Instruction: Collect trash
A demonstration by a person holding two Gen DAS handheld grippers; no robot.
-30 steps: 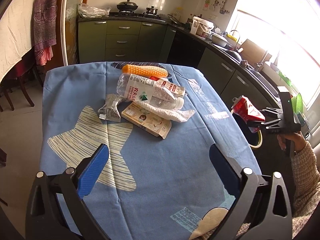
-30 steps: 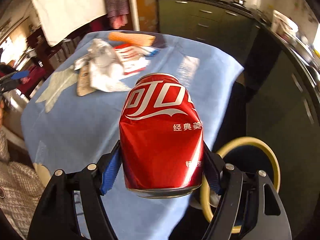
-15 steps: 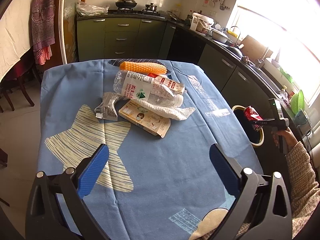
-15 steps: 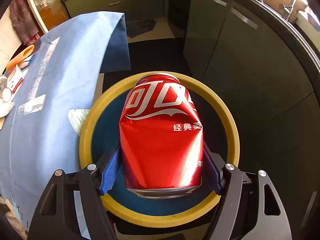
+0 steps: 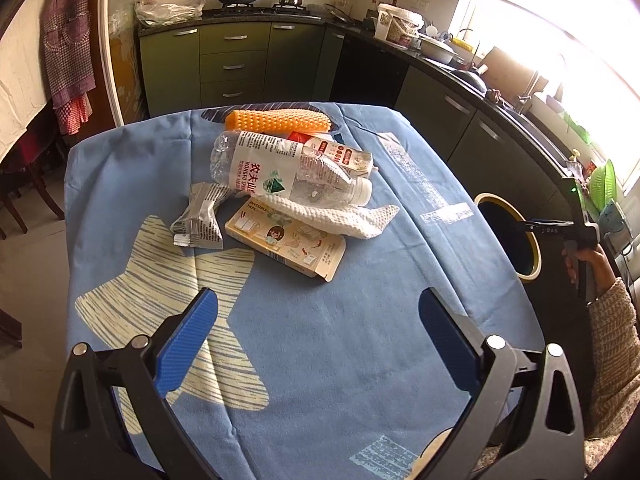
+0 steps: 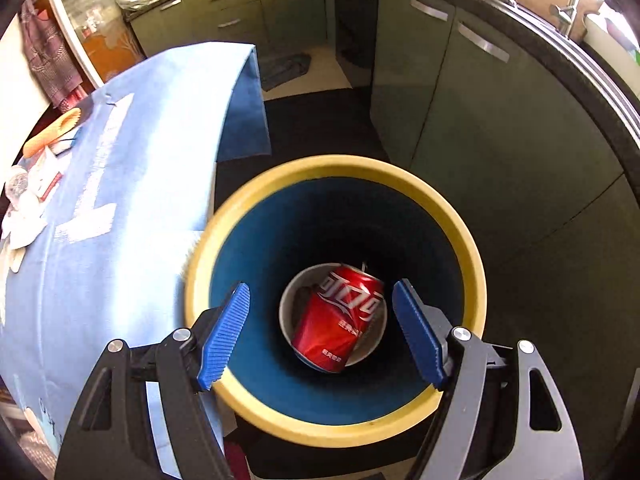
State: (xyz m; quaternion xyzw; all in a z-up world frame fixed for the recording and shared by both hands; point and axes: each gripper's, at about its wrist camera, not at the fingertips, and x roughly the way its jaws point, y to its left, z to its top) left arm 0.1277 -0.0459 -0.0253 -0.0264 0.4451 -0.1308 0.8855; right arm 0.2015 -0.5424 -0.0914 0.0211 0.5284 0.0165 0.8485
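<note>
A dented red can lies dropped inside the yellow-rimmed bin; both the right gripper and left gripper are held apart, empty. Next (probably) the plastic bottle is to be fetched.

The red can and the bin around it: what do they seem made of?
The red can: probably thin aluminium, glossy printed finish, with dented, creased sides. The bin: likely moulded plastic, smooth blue wall and matte yellow rim, though the material is not certain.

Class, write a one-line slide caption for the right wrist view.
Open hand-held gripper above the yellow-rimmed bin, with a dented red can lying at its bottom.
</note>
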